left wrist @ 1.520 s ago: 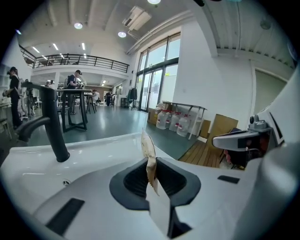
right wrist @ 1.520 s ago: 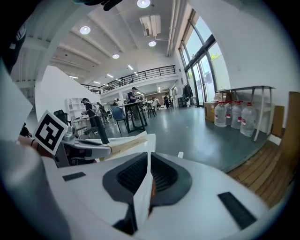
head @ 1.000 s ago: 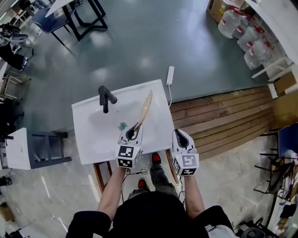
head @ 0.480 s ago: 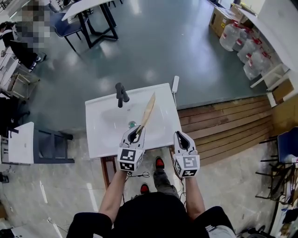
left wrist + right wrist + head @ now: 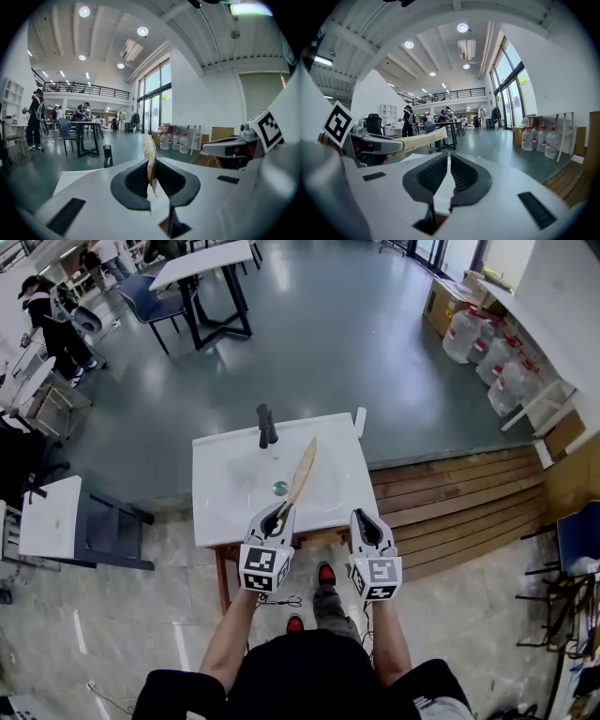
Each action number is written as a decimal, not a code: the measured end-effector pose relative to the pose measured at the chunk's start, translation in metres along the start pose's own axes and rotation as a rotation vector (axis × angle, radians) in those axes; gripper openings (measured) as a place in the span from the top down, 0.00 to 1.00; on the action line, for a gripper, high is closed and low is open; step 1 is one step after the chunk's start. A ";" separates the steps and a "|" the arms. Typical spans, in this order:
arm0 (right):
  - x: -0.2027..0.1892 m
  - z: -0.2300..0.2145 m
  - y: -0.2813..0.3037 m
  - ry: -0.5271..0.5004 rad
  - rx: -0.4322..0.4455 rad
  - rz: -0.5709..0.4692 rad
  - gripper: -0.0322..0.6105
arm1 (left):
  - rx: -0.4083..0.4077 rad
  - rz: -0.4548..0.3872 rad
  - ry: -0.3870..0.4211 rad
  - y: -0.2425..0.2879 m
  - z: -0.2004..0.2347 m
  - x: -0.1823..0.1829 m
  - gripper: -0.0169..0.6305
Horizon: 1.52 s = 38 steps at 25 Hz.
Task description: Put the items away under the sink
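Tan and thin, a long strip (image 5: 302,472) is clamped by its near end in the left gripper (image 5: 277,514). It is pointed away over the white sink (image 5: 217,507). The right gripper (image 5: 363,519) is closed on nothing alongside. The space beneath is judged low and ahead.

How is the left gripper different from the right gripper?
The left gripper has its jaws shut on a long tan stick; the right gripper has its jaws shut on nothing. The left gripper pokes out over the sink; the right gripper sits by the sink's front right corner. Both are white, carry a marker cube and point the same way.
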State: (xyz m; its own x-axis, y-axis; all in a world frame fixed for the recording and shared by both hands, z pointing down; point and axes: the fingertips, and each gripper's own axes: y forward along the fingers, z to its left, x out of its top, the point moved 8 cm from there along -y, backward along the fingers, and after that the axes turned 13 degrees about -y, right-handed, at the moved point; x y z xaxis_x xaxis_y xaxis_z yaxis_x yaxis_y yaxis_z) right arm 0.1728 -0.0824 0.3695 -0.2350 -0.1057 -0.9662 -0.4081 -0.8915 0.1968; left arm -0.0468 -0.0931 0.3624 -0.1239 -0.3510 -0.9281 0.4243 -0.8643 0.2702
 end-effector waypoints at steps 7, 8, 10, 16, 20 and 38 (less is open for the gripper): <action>0.014 0.029 -0.027 -0.011 -0.013 -0.028 0.88 | -0.010 -0.011 0.002 -0.047 -0.004 -0.006 0.92; 0.015 0.033 -0.032 -0.014 -0.016 -0.031 0.88 | -0.013 -0.013 0.002 -0.052 -0.004 -0.007 0.92; 0.019 0.040 -0.041 -0.019 -0.024 -0.038 0.88 | -0.020 -0.018 0.003 -0.064 -0.006 -0.008 0.92; 0.029 0.062 -0.076 -0.037 -0.056 -0.060 0.88 | -0.049 -0.030 0.009 -0.100 -0.016 -0.013 0.92; 0.030 0.074 -0.094 -0.043 -0.079 -0.059 0.88 | -0.070 -0.026 0.015 -0.121 -0.021 -0.020 0.92; 0.015 0.071 -0.133 -0.048 -0.097 0.019 0.88 | -0.117 0.009 -0.008 -0.140 -0.051 -0.048 0.92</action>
State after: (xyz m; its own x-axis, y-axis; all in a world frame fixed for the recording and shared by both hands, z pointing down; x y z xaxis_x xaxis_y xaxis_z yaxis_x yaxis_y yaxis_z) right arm 0.1612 0.0656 0.3402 -0.2848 -0.1039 -0.9529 -0.3168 -0.9280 0.1959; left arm -0.0551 0.0634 0.3560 -0.1268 -0.3614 -0.9237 0.5274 -0.8133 0.2458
